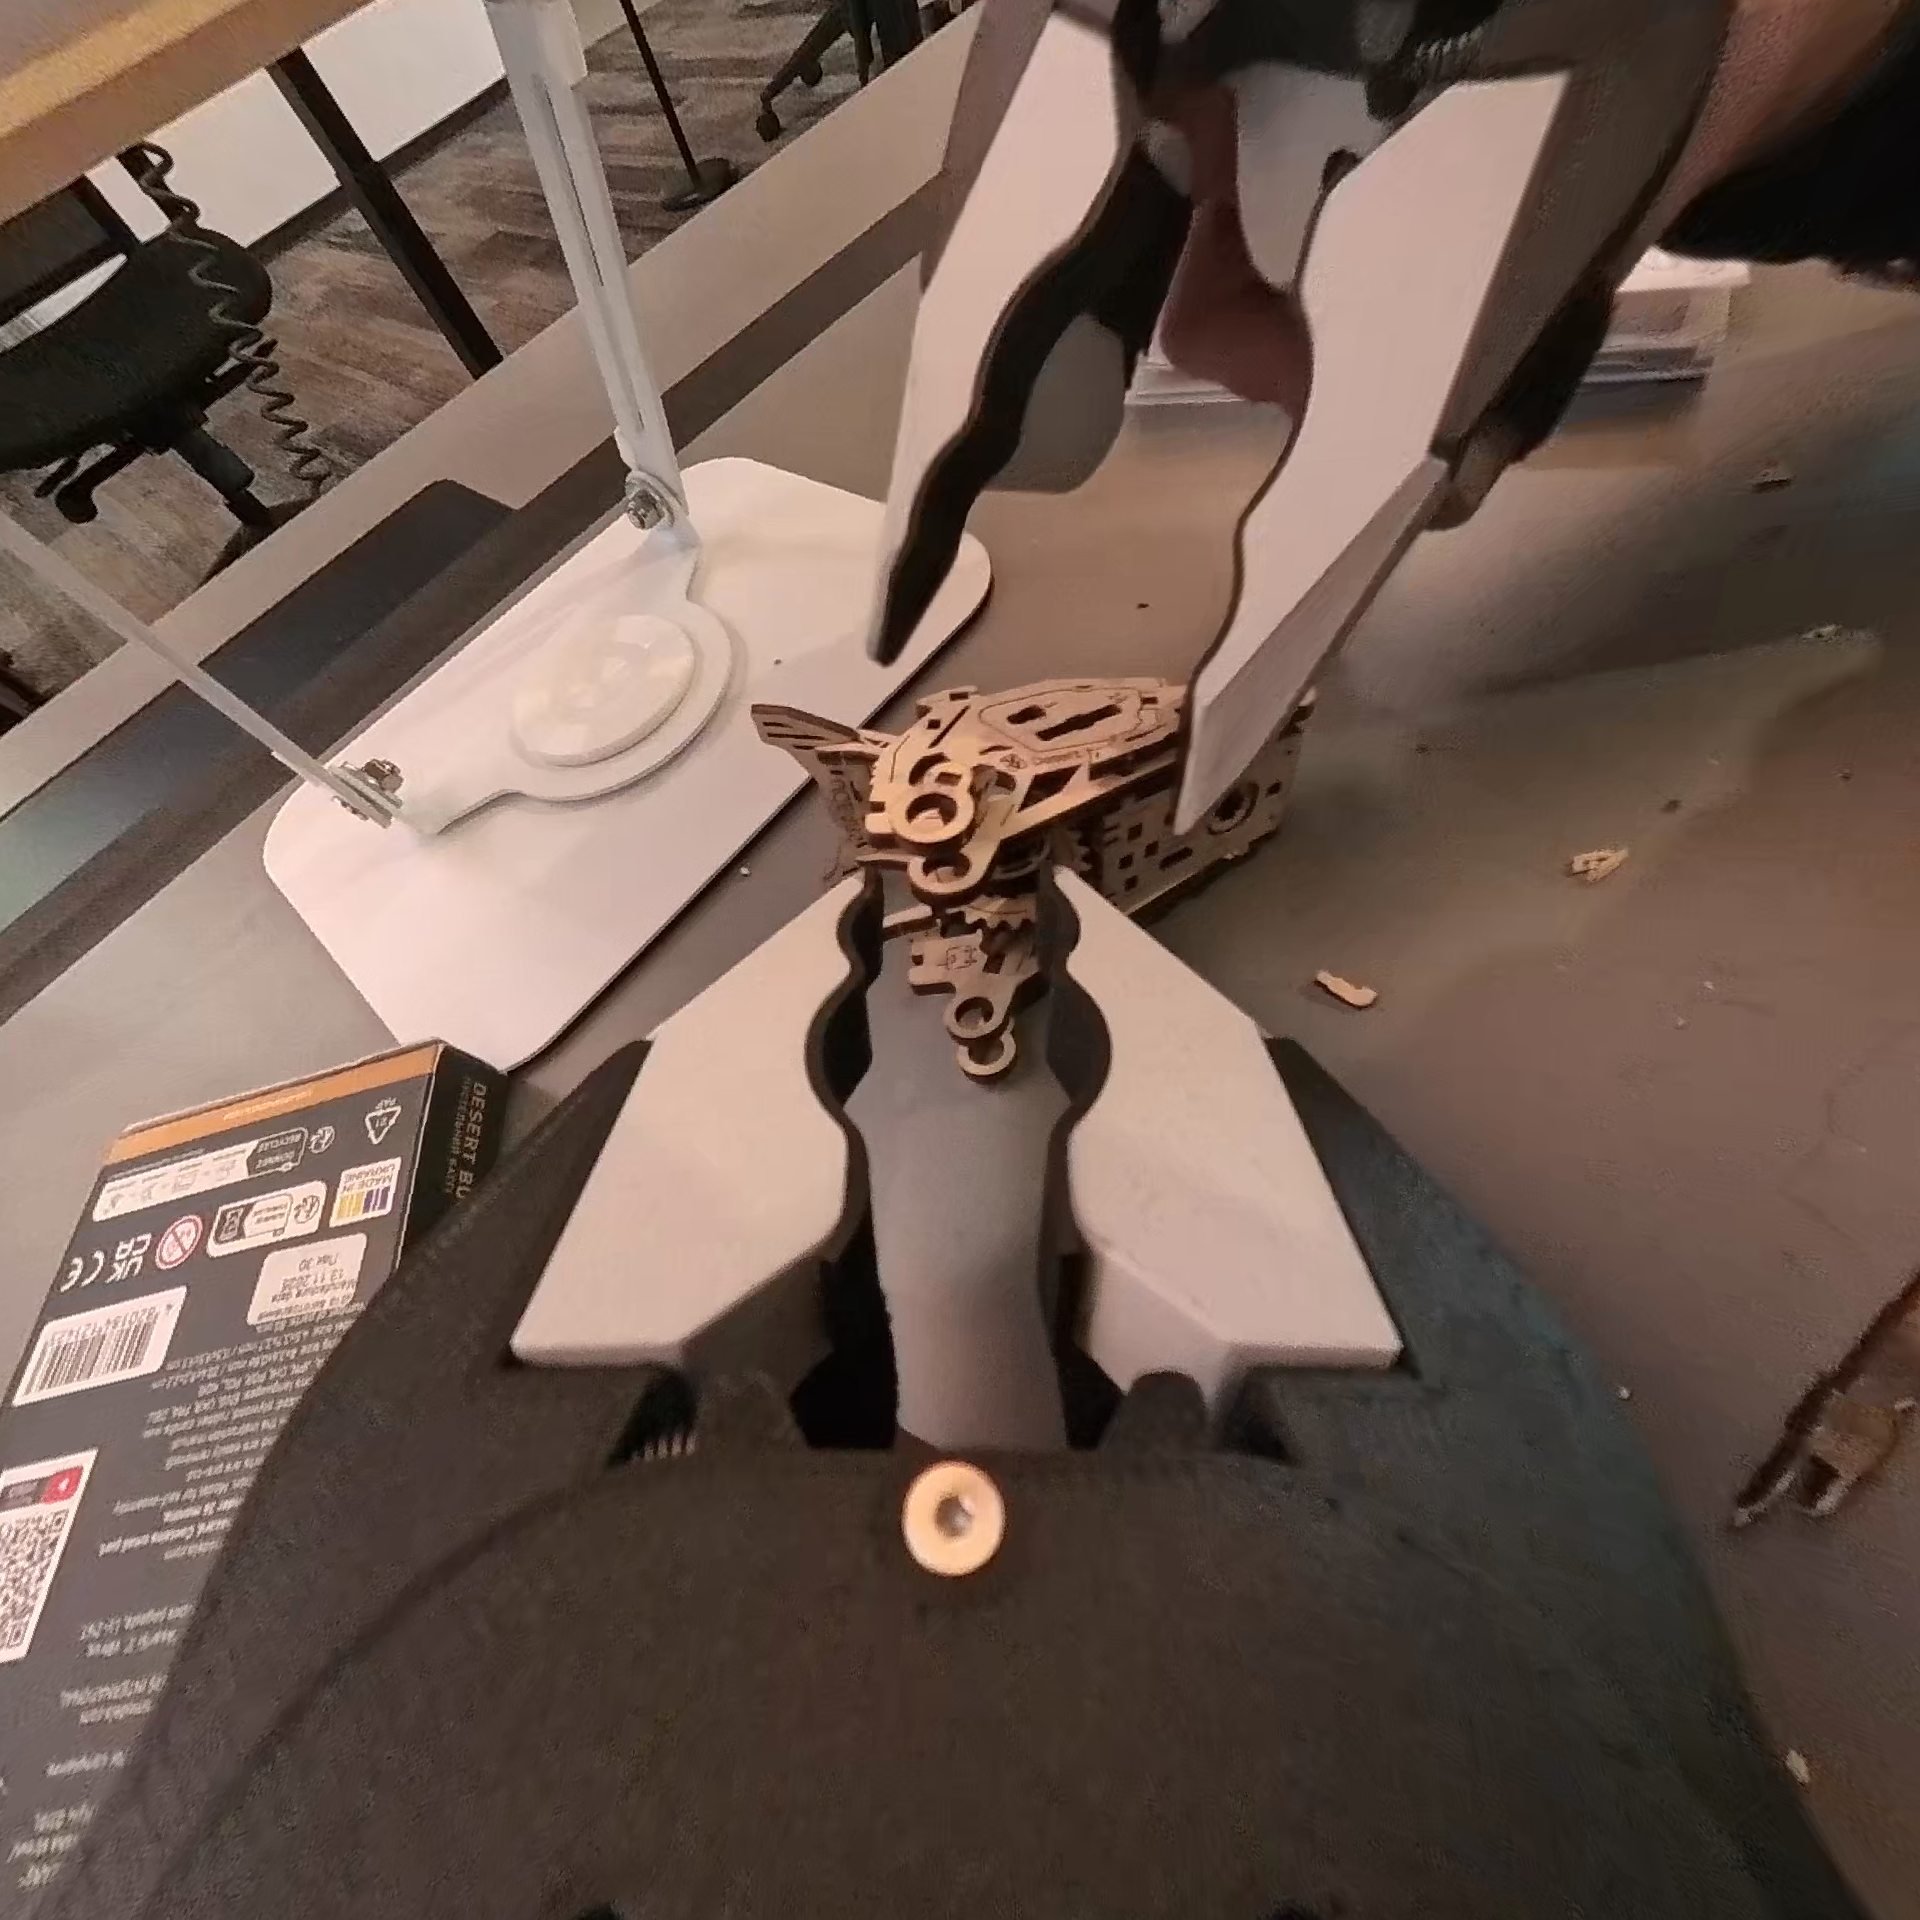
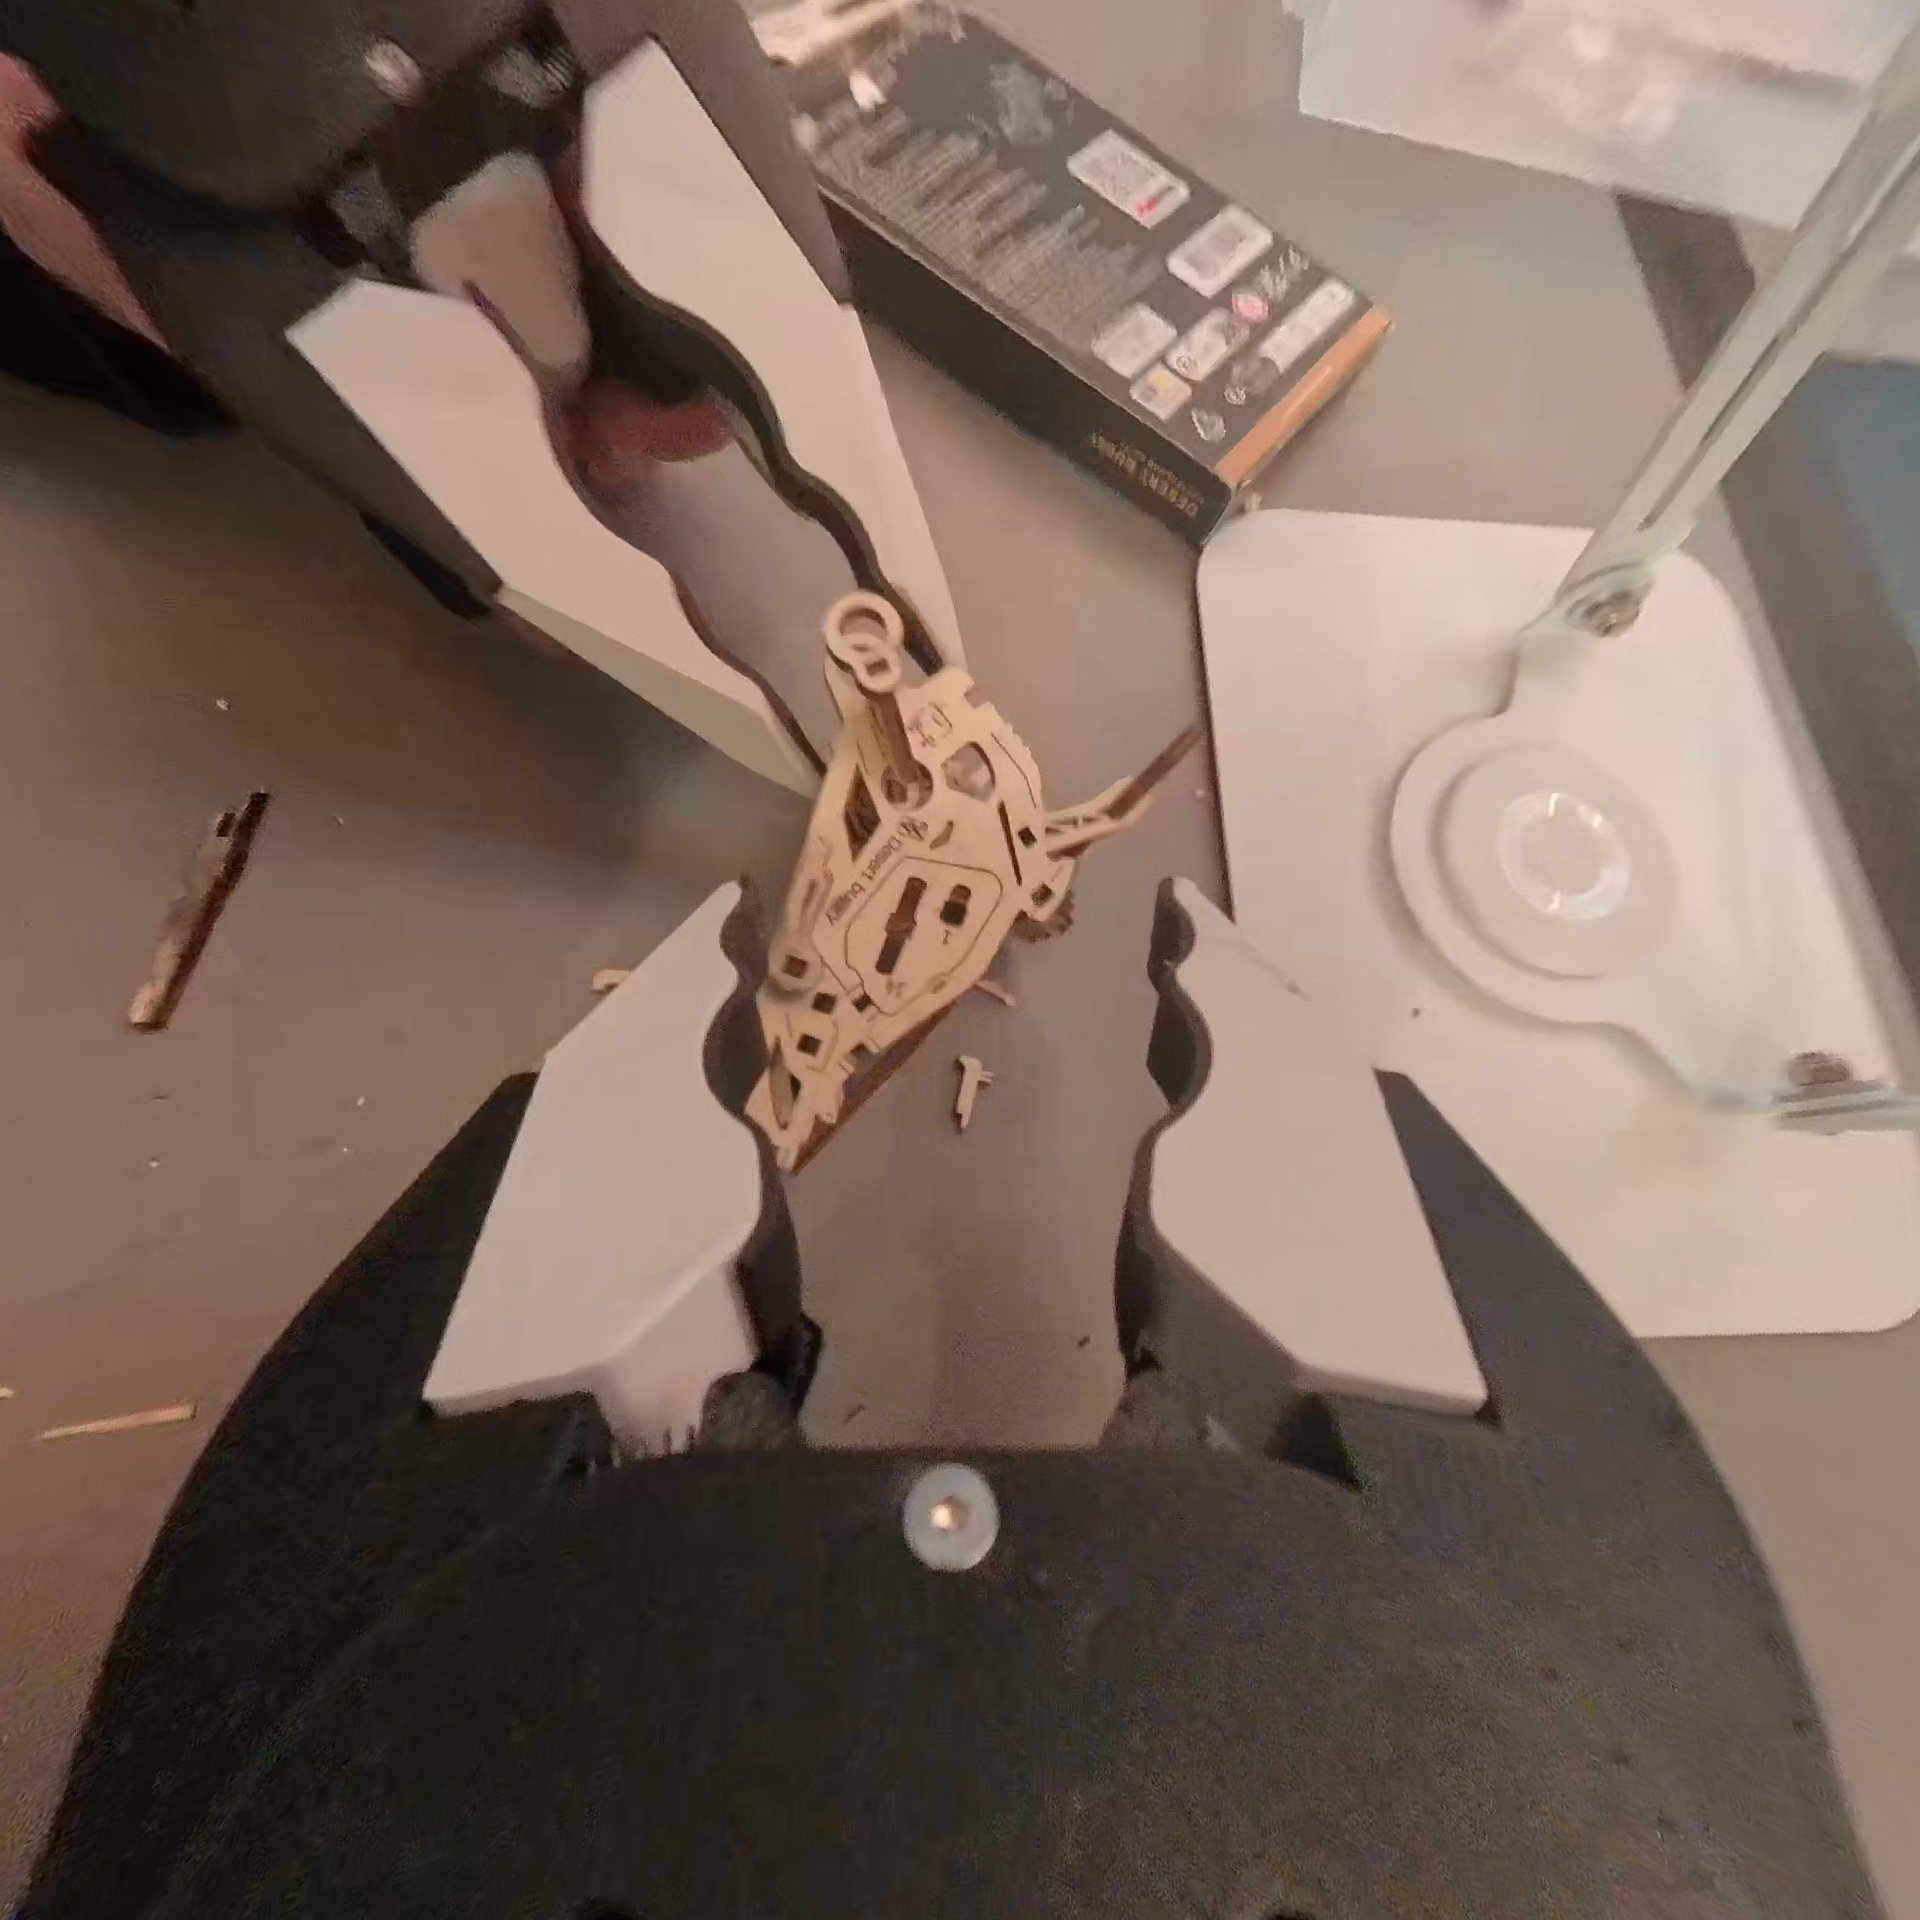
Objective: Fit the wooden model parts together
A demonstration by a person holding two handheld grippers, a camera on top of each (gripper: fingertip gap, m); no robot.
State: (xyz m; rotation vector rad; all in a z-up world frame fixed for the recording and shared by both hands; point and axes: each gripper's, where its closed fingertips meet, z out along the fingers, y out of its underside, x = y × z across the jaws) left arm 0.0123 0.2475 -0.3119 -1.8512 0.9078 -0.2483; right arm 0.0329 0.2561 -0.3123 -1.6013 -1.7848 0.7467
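A grey table (image 1: 1558, 1039) strewn with wood scraps (image 1: 1347, 989) carries a white lamp base (image 1: 436, 883) and a closed black box (image 1: 229, 1247), with office chairs on the carpet beyond. The wooden model (image 1: 997, 800) rests on the table; the left gripper (image 1: 961, 914) has its jaws closed on the model's ringed end. The right gripper (image 2: 945, 935) is spread wide around the other end, one finger (image 2: 665, 997) beside it and the other well apart.

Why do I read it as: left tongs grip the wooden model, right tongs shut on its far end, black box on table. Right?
One error: the right tongs are open, wide apart around the wooden model, as the right wrist view shows. The left tongs grip it; the black box lies on the table.
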